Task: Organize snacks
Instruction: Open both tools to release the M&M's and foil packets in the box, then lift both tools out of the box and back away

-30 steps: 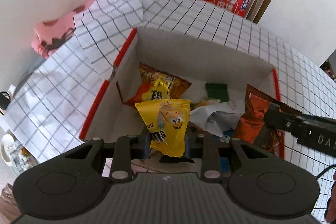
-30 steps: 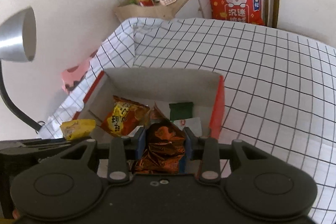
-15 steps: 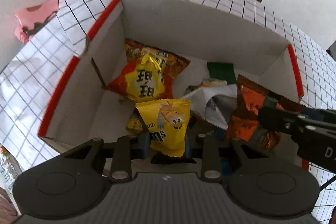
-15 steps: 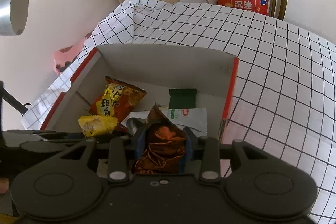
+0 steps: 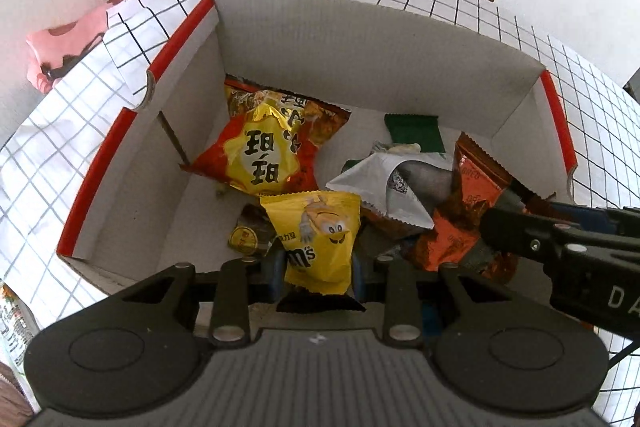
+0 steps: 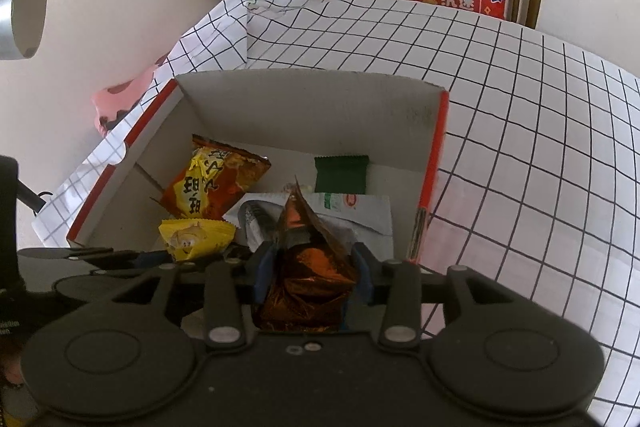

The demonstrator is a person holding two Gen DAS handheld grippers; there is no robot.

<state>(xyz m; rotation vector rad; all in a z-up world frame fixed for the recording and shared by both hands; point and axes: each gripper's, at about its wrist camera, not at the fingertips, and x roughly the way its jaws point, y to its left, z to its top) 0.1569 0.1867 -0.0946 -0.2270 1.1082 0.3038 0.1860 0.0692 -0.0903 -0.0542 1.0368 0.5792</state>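
Grid-patterned desk (image 6: 520, 147): over the red-edged cardboard box (image 5: 360, 27), the left gripper (image 5: 316, 263) and right gripper (image 6: 312, 263) are opening around an M&M's packet (image 5: 320, 247) and an orange foil packet (image 6: 308, 275); releasing low should keep both inside.

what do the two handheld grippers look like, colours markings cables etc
Both are matte black plastic. The left gripper has a ribbed body, two round side discs, silver rivets on its linkage bars and blue finger pads. The right gripper matches; its side carries white lettering and a thin black cable.
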